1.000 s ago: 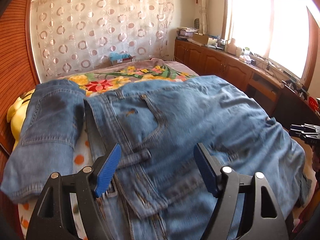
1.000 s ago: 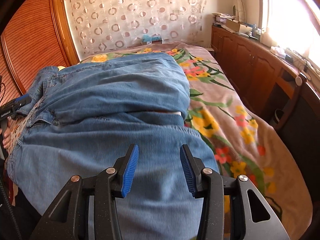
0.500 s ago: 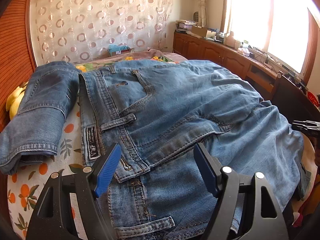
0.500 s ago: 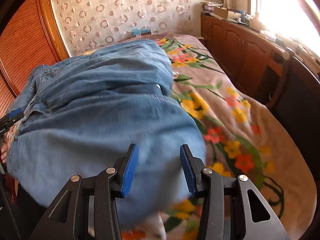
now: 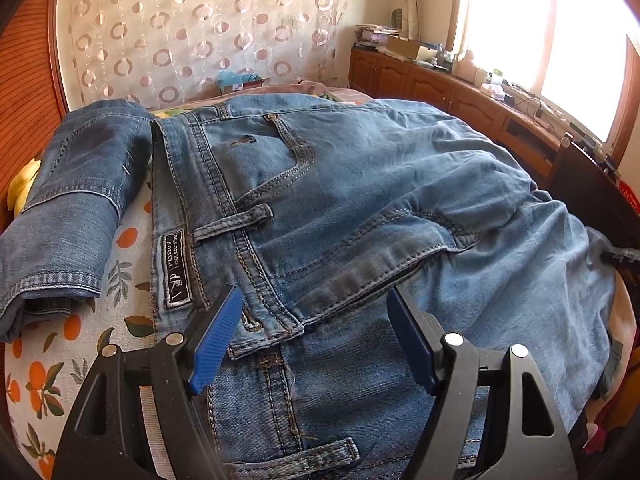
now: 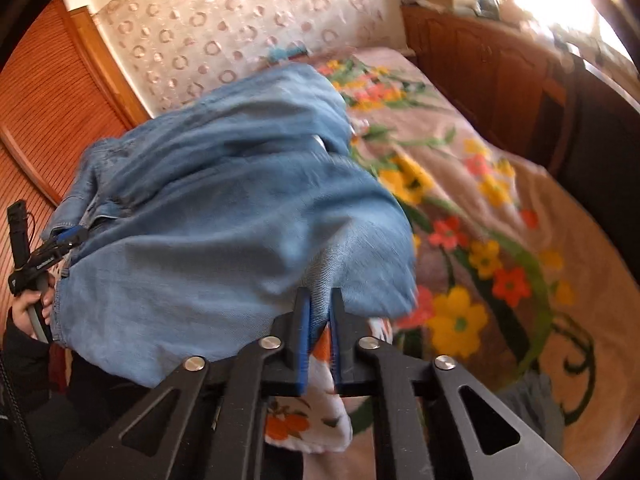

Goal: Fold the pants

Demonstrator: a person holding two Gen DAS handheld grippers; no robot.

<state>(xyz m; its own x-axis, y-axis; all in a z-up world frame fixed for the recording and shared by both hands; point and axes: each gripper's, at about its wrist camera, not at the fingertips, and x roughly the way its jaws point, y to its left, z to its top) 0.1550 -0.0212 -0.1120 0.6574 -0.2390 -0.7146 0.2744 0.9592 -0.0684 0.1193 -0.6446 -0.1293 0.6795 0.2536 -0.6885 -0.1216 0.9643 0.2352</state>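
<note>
Blue jeans (image 5: 360, 208) lie spread on the bed, waistband and back pocket toward my left gripper (image 5: 316, 332), which is open and hovers just above the waistband edge. A second folded pair of jeans (image 5: 76, 208) lies at the left. In the right wrist view the jeans (image 6: 224, 208) are bunched in a mound, and my right gripper (image 6: 320, 300) is shut on a fold of the denim at its near edge. The left gripper (image 6: 60, 244) shows at the far left of that view.
The bed has a floral blanket (image 6: 480, 240) to the right and an orange-print sheet (image 5: 48, 360) at the left. Wooden cabinets (image 5: 440, 88) line the right wall under the window. A curtain (image 5: 192, 40) hangs behind the bed.
My right gripper has closed on a fold of the jeans at their near edge. My left gripper has drawn back, so more of the waistband shows; it stays open.
</note>
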